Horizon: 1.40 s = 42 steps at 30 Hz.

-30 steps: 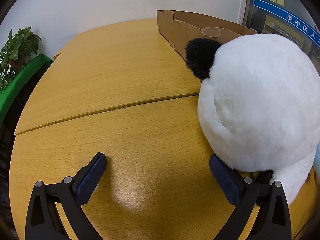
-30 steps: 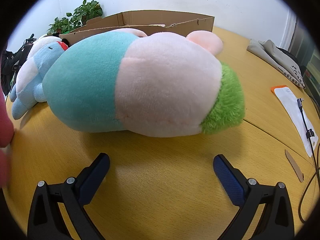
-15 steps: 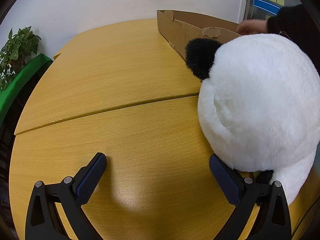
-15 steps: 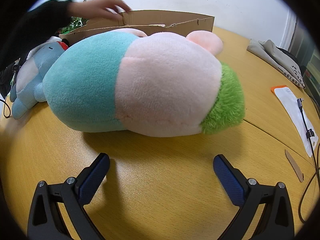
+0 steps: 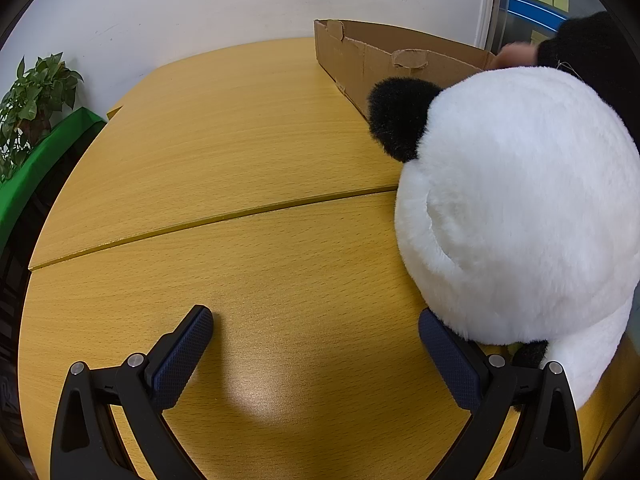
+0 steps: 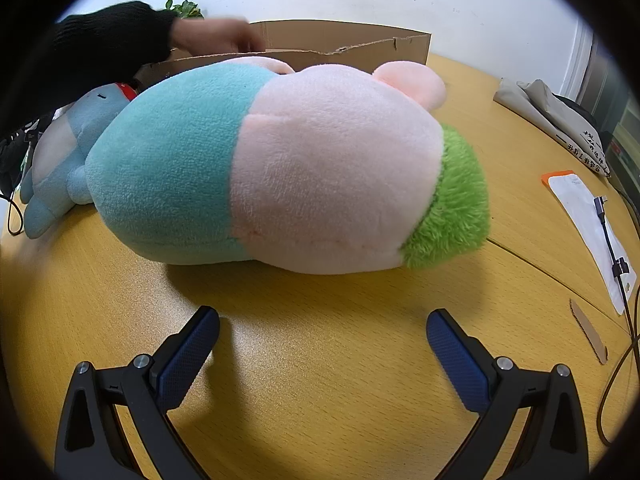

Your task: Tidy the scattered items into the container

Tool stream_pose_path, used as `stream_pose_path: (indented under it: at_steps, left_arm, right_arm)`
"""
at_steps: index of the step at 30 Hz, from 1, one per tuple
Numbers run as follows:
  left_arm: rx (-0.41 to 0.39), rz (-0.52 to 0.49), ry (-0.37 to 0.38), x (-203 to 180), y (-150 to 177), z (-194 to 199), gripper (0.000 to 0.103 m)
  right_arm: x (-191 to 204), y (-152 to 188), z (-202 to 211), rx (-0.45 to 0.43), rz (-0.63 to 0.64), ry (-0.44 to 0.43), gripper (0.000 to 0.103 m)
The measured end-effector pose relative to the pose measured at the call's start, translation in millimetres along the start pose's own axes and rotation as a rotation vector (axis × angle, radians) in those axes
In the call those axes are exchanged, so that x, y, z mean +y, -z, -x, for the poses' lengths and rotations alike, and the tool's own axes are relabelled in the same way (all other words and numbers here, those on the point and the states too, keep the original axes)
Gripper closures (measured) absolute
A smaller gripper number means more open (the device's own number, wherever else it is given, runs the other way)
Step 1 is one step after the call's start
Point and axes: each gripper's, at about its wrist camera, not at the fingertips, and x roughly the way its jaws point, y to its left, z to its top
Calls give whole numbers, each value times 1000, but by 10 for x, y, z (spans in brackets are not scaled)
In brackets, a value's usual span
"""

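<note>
A white plush panda (image 5: 516, 208) with a black ear sits at the right of the left wrist view, in front of a cardboard box (image 5: 384, 56). My left gripper (image 5: 316, 332) is open on the table, its right finger (image 5: 448, 356) beside the panda's base. In the right wrist view a large teal, pink and green plush (image 6: 280, 176) lies on the table just beyond my open right gripper (image 6: 323, 332). A smaller blue plush (image 6: 60, 152) lies to its left. The cardboard box (image 6: 344, 42) stands behind them.
A person's hand (image 6: 216, 38) in a black sleeve (image 6: 100, 44) reaches to the box's rim. A white packet with a cable (image 6: 588, 224), a cardboard scrap (image 6: 588, 332) and a folded grey cloth (image 6: 556, 116) lie at right. A potted plant (image 5: 32, 100) stands off the table's left.
Both grippers have stayed still. A person's hand in a black sleeve has come into view and moved along the box's rim.
</note>
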Motion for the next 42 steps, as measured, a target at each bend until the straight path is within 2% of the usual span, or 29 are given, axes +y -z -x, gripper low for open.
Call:
stream_pose_path:
  at_steps: [42]
  left_arm:
    - [0, 22, -13, -11, 61, 42, 0]
  right_arm:
    - [5, 3, 2, 0, -1, 1, 0]
